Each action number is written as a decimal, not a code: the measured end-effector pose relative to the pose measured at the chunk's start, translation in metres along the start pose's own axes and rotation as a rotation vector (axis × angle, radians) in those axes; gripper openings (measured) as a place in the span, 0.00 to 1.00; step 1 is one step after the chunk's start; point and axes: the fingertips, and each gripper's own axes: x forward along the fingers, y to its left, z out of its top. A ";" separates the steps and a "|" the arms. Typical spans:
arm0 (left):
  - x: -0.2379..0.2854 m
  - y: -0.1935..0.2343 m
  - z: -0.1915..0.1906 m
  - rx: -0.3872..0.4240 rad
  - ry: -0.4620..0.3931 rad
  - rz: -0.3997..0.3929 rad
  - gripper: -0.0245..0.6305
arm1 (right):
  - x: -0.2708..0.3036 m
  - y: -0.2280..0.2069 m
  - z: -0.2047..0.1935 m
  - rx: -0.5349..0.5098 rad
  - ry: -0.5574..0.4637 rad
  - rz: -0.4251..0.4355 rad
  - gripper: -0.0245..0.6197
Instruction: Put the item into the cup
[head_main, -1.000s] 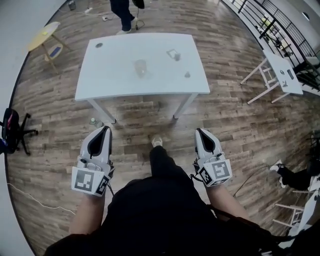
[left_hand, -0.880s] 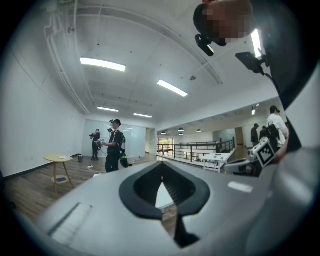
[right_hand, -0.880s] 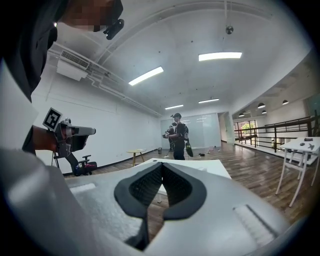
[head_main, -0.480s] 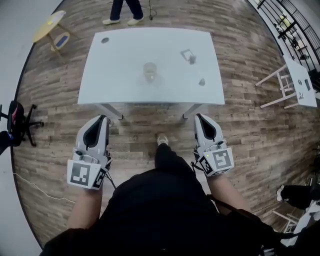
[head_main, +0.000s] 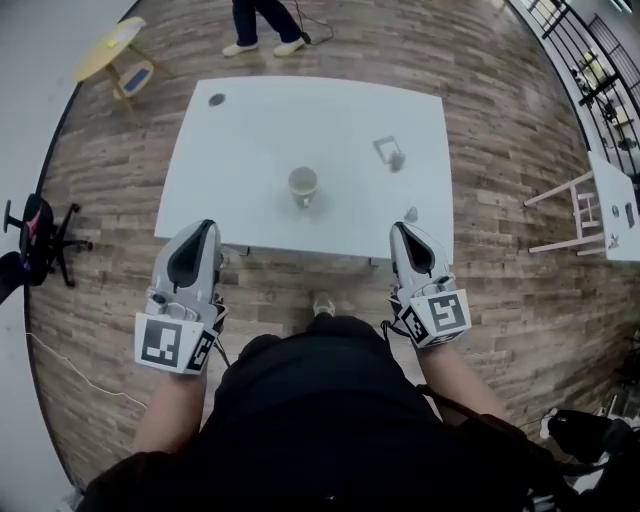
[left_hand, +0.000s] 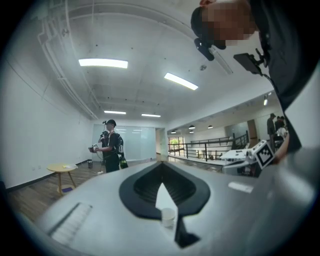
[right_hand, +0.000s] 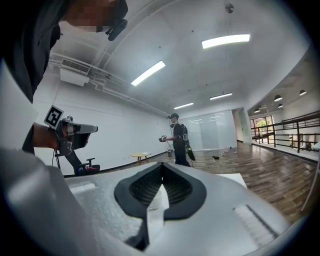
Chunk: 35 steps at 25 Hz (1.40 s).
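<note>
A pale cup (head_main: 303, 185) stands upright in the middle of the white table (head_main: 240, 150). A small grey item (head_main: 397, 160) lies at the far right next to a square outlined piece (head_main: 383, 147). Another small grey item (head_main: 411, 214) lies near the front right edge. My left gripper (head_main: 206, 227) hovers over the table's front left edge, jaws shut and empty. My right gripper (head_main: 401, 229) is at the front right edge, just short of the nearer grey item, also shut and empty. The cup (left_hand: 168, 216) shows below the left gripper (left_hand: 161, 164), and the cup (right_hand: 156, 199) shows below the right gripper (right_hand: 162, 165).
A dark disc (head_main: 216, 99) lies at the table's far left corner. A person (head_main: 262, 22) stands beyond the table. A yellow round side table (head_main: 108, 48) is at the back left, an office chair (head_main: 35, 232) at the left, a white trestle desk (head_main: 605, 205) at the right.
I have stepped up to the table: it has come nearer in view, and both grippers now reach its front edge. Both grippers stay shut.
</note>
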 end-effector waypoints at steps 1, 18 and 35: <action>0.005 0.000 0.003 0.010 -0.006 0.002 0.04 | 0.007 -0.004 -0.001 -0.002 0.001 0.009 0.04; 0.059 0.033 -0.016 0.020 0.040 -0.042 0.04 | 0.054 -0.031 -0.002 -0.022 0.004 -0.065 0.04; 0.148 0.095 -0.024 -0.007 0.000 -0.283 0.04 | 0.082 -0.068 0.054 -0.115 -0.015 -0.408 0.04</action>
